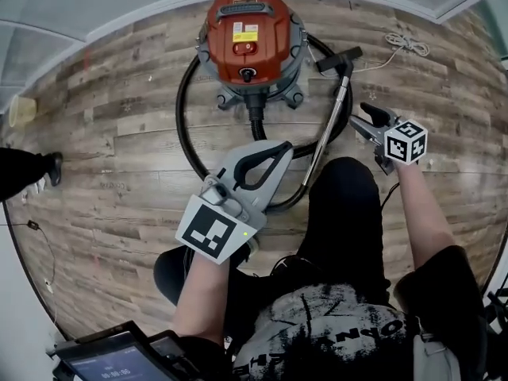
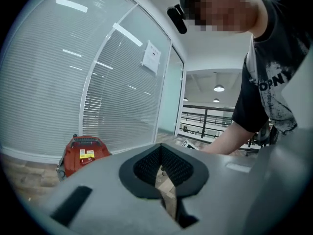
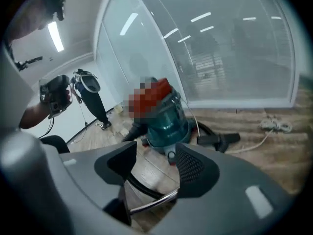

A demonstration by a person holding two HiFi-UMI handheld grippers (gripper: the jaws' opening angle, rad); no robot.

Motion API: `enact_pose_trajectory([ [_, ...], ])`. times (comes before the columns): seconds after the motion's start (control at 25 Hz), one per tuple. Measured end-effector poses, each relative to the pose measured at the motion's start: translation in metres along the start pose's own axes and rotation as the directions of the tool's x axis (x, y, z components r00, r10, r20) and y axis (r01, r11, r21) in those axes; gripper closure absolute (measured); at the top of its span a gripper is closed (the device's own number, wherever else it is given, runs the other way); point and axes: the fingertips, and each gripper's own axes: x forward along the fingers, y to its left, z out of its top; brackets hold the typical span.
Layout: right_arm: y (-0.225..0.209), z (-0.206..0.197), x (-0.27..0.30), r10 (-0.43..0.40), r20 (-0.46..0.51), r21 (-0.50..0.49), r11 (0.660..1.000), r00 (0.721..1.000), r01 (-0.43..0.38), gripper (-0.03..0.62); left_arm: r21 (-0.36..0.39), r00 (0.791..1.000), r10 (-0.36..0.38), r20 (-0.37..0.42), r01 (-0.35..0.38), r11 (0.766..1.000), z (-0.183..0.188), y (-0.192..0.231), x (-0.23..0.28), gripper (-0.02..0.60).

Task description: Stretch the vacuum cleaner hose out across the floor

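Below, hose [image 3: 143, 188] between parted right gripper [image 3: 155, 160] jaws, seemingly untouched.

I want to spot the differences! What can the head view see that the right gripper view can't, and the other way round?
Only the head view: the yellow label on the vacuum cleaner, the whole loop of the hose, and a tablet screen.

Only the right gripper view: the window blinds, a ceiling light, and the right gripper up close, jaws open.

Both: the vacuum cleaner, the hose, the metal wand, the floor nozzle and the white cord.
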Motion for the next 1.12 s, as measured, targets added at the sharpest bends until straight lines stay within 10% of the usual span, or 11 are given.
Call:
enact_pose_trajectory([
  [0.48,-0.121,-0.175,0.113,0.032,-0.183,0.396,0.917,0.983,0.044,0.329,0.026,0.972,0.21,-0.101,-0.209,0.978,-0.087,0.008,0.001,0.578],
  [0.8,-0.158,-0.199,0.153,0.005,-0.172,0.578,0.81,0.985,0.096,0.312,0.05,0.942,0.309,-0.131,-0.305,0.951,-0.095,0.016,-0.007,0.578],
  [0.96,-0.175,-0.204,0.161,-0.046,-0.14,0.65,0.75,0.989,0.127,0.404,0.039,0.928,0.333,-0.166,-0.331,0.943,-0.109,0.017,-0.015,0.578],
  [1.12,-0.169,-0.216,0.167,-0.016,-0.196,0.644,0.752,0.98,0.141,0.319,0.023,0.92,0.344,-0.187,-0.346,0.938,-0.12,0.016,-0.022,0.578],
])
